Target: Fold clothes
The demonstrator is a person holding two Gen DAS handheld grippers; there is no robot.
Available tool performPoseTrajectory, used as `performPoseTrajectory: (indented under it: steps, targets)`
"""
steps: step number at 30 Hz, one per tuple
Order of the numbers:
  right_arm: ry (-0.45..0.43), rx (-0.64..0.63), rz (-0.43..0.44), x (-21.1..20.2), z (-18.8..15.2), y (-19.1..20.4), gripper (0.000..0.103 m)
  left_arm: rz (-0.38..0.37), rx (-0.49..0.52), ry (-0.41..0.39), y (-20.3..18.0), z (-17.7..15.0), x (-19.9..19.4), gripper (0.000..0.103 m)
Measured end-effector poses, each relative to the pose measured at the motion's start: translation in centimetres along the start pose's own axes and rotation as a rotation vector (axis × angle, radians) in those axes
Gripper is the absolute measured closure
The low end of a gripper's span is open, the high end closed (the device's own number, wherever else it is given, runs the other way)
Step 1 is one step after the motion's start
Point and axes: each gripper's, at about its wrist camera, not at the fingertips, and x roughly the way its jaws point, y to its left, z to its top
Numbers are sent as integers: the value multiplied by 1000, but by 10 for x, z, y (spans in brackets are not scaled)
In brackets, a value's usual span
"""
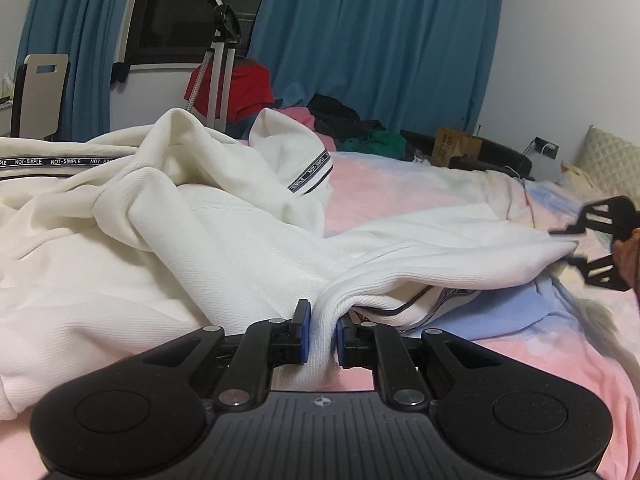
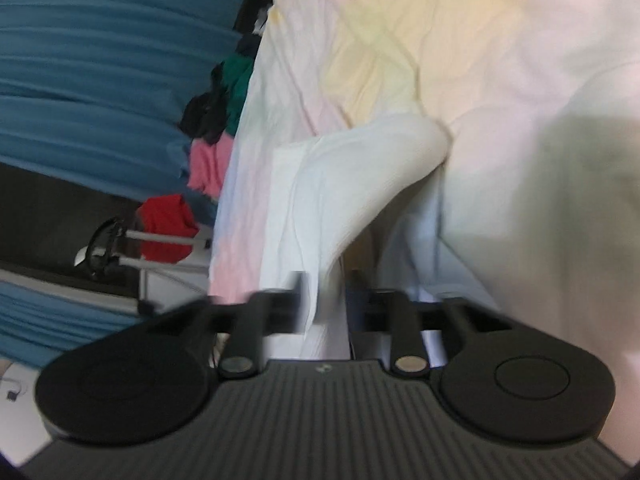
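A white hoodie [image 1: 180, 240] with black "NOT-SIMPLE" tape trim lies crumpled across the bed. My left gripper [image 1: 322, 320] is shut on a ribbed edge of it, and the cloth bunches up between the blue pads. At the far right of the left wrist view, my right gripper [image 1: 562, 246] stands open, held by a hand, with a stretched corner of the hoodie reaching between its fingers. The right wrist view is rolled sideways and blurred. There, a strip of the white hoodie [image 2: 360, 184] runs between the spread fingers of my right gripper [image 2: 326, 304], and the pads do not visibly press on it.
The bed has a pastel pink, blue and yellow sheet [image 1: 400, 176]. Loose clothes [image 1: 344, 120] are piled at its far edge, beside a tripod [image 1: 218, 80] draped with a red garment. Blue curtains hang behind. A pillow [image 1: 608, 160] lies at the right and a chair [image 1: 40, 88] stands at the left.
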Motion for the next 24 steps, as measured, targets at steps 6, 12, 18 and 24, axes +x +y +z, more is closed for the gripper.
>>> performPoseTrajectory:
  steps: [6,12,18,24]
  targets:
    - [-56,-43,-51,19,21,0,56,7,-15,27,1,1,-10,85]
    - [-104,-54,-30,24,47,-14,95,-19,-234,146,27,7,-41,43]
    - [-234,-199,25,15,57,11,96,-37,-845,181,105,-24,-30,29]
    - [-310,-152,15,14,66,0,96,-28,-1306,-57,168,-52,-38,42]
